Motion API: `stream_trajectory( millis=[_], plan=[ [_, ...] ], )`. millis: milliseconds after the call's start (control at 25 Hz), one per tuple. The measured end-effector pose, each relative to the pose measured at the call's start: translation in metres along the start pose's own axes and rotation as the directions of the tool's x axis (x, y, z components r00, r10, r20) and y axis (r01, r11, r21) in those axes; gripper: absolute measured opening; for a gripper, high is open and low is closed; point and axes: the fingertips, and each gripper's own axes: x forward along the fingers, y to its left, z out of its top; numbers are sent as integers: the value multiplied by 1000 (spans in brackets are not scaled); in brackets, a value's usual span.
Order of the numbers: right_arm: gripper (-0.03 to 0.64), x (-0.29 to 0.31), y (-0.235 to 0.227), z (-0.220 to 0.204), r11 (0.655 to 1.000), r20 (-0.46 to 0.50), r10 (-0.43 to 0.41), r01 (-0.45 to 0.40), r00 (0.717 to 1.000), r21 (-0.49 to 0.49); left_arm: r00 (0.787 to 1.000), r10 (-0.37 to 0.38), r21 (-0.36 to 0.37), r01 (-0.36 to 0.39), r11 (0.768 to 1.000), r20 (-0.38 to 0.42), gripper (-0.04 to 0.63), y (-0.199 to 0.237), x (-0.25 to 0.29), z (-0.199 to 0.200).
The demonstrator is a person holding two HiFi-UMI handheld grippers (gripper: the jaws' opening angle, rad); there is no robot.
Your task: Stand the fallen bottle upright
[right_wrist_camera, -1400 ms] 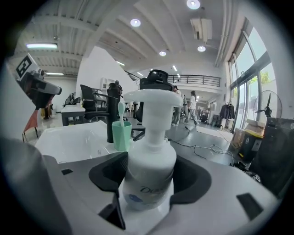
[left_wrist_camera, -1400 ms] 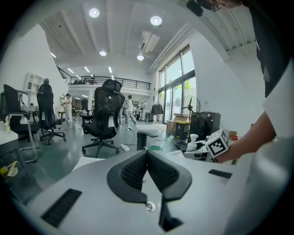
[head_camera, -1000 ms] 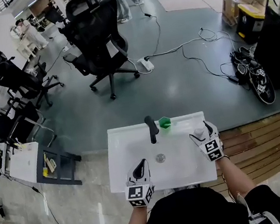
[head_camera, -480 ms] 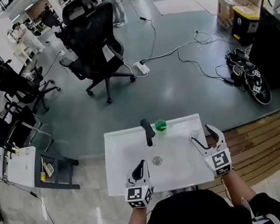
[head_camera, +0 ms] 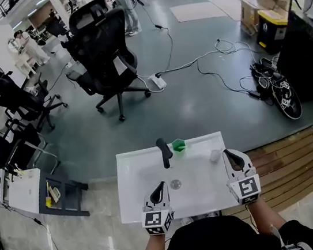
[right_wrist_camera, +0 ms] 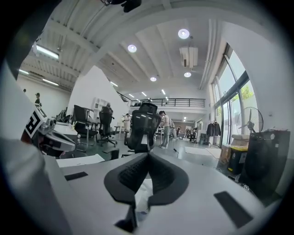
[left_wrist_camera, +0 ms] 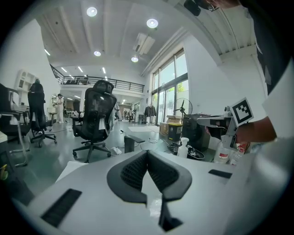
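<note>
One small pale bottle (head_camera: 215,155), apparently upright, on white sink (head_camera: 131,180) rim.

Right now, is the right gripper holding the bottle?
No. The right gripper's jaws have just closed together on nothing, while the bottle sits apart from it on the sink.

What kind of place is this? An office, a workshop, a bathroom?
Most likely an open office or lab hall, not a bathroom: black mesh swivel chairs stand on a grey floor, a white corded power strip lies on it, and the white washbasin with a black tap stands alone.
</note>
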Motion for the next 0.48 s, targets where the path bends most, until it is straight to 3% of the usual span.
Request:
stream_trajectory(
  millis=[240, 480],
  plan=[
    [11, 0, 0, 11, 997, 80, -10, 17, 997, -80, 1000, -1, 1, 1, 1000, 9, 17, -2, 1, 4],
    [11, 1, 2, 14, 1000, 53, -5, 5, 999, 5, 1000, 2, 2, -2, 1000, 21, 17, -2, 2, 9]
  ],
)
